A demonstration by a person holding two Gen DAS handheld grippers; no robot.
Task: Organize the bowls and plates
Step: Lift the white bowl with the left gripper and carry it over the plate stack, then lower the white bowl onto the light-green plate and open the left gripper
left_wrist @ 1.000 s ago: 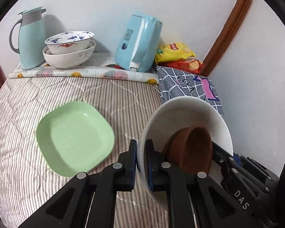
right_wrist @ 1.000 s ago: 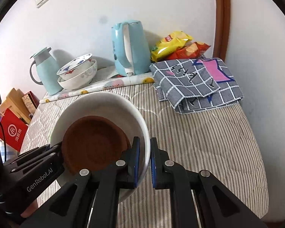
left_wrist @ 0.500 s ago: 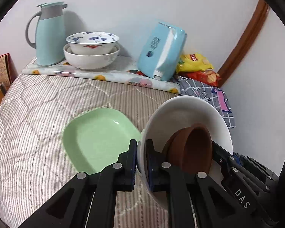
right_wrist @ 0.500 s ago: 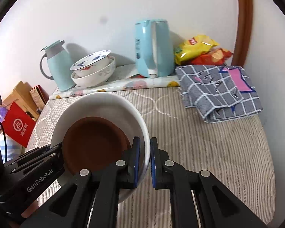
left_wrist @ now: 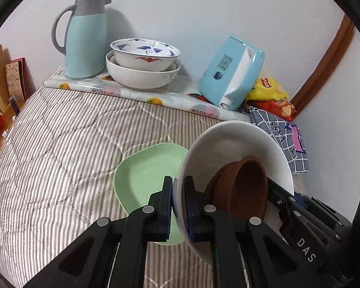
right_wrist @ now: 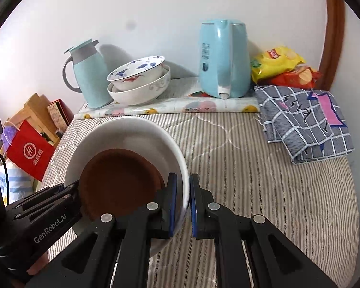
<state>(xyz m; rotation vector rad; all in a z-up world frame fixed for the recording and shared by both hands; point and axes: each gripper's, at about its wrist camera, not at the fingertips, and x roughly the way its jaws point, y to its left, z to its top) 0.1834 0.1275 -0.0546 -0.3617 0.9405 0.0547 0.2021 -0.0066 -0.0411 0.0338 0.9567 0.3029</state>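
Both grippers hold one large white bowl [left_wrist: 237,144] by opposite rims, above the striped bed. My left gripper [left_wrist: 178,199] is shut on its left rim. My right gripper [right_wrist: 182,199] is shut on its right rim [right_wrist: 180,153]. A small brown bowl [left_wrist: 242,189] lies inside the white bowl, also seen in the right wrist view [right_wrist: 117,180]. A green square plate [left_wrist: 146,172] lies on the bed, partly under the white bowl. Two stacked bowls [left_wrist: 144,64], the upper with blue and red pattern, stand at the back, also in the right wrist view [right_wrist: 139,81].
A pale blue jug [left_wrist: 86,38] stands left of the stacked bowls and a blue kettle [right_wrist: 223,57] right of them, on a fruit-print mat [right_wrist: 170,105]. Snack bags [right_wrist: 283,67] and a checked cloth [right_wrist: 304,120] lie at the back right. Boxes and a red bag [right_wrist: 28,153] are left of the bed.
Both grippers have carried the white bowl with the brown bowl leftward, so it now overlaps the green plate. The stacked bowls look nearer. Both grips are unchanged.
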